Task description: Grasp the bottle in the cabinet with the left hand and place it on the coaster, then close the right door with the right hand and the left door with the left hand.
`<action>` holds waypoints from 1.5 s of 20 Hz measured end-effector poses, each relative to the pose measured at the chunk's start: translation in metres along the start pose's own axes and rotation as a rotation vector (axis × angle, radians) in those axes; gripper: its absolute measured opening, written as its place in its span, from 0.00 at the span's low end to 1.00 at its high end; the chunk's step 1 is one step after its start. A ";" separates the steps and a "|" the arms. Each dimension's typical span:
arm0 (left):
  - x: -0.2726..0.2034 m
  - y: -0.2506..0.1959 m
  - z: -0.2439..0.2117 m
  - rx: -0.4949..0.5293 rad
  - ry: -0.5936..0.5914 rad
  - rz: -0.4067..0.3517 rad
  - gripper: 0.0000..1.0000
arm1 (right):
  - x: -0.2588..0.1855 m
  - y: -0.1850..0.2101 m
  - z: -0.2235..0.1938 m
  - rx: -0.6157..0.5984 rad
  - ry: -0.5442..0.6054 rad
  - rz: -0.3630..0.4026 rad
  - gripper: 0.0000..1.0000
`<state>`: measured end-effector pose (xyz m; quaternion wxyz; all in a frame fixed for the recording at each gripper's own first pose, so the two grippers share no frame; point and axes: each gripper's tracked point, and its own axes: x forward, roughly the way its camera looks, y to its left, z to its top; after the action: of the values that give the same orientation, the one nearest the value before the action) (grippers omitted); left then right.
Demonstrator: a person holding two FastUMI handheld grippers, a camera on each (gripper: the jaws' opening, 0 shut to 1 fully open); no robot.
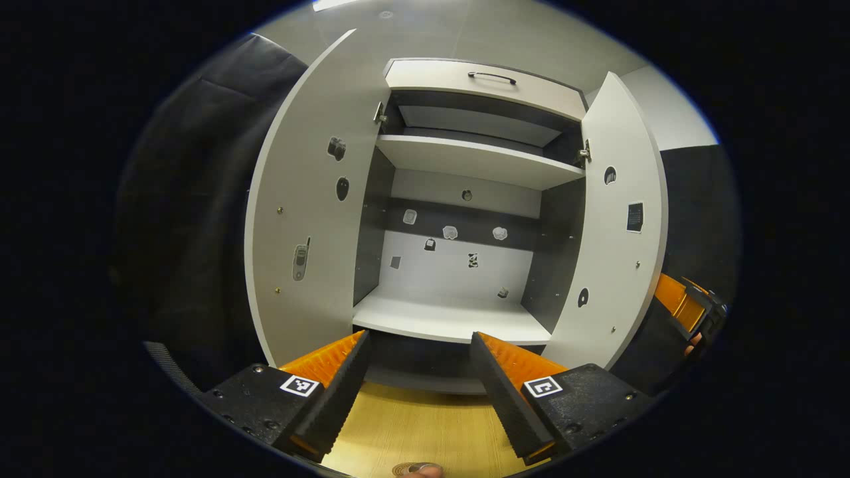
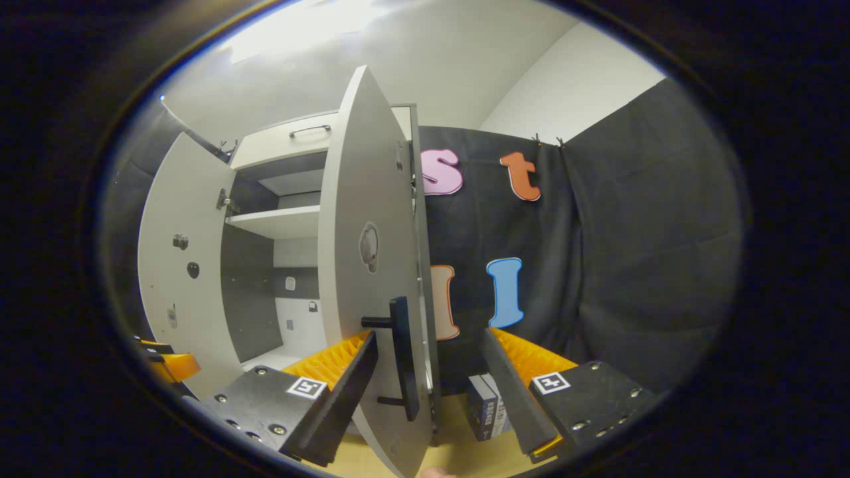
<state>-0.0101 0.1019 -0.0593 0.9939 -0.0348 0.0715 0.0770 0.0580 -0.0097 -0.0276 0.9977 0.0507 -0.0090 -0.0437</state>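
Note:
The grey cabinet (image 1: 458,318) faces me with both doors swung wide and its shelves bare. My left gripper (image 1: 418,338) is open in front of the lower shelf, over the wooden tabletop (image 1: 412,425), with nothing between its fingers. At the bottom edge a small round thing (image 1: 415,470) is cut off, too little of it to identify. In the right gripper view the right door (image 2: 362,219) stands edge-on. Its black handle (image 2: 400,352) lies between the fingers of my open right gripper (image 2: 430,333). The right gripper (image 1: 690,312) also peeks from behind that door (image 1: 621,219).
The left door (image 1: 305,219) juts out toward me, and it shows as the left door (image 2: 179,265) with my left gripper (image 2: 159,362) below it. A small dark box (image 2: 488,411) stands on the table beside the right door. Black cloth hangs behind.

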 end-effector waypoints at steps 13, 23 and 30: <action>0.000 0.009 -0.006 -0.010 0.011 0.022 0.96 | 0.002 0.102 -0.014 -0.035 0.054 0.315 0.97; -0.005 0.032 -0.009 -0.030 0.009 0.071 0.96 | -0.010 0.131 -0.021 -0.044 0.075 0.389 0.97; -0.013 0.040 -0.012 -0.025 0.016 0.091 0.92 | -0.007 0.165 -0.039 -0.034 0.126 0.486 0.93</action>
<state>-0.0311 0.1382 -0.0719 0.9882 -0.0445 0.0798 0.1227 0.0664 0.1584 -0.0502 0.9782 0.0329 0.0422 0.2005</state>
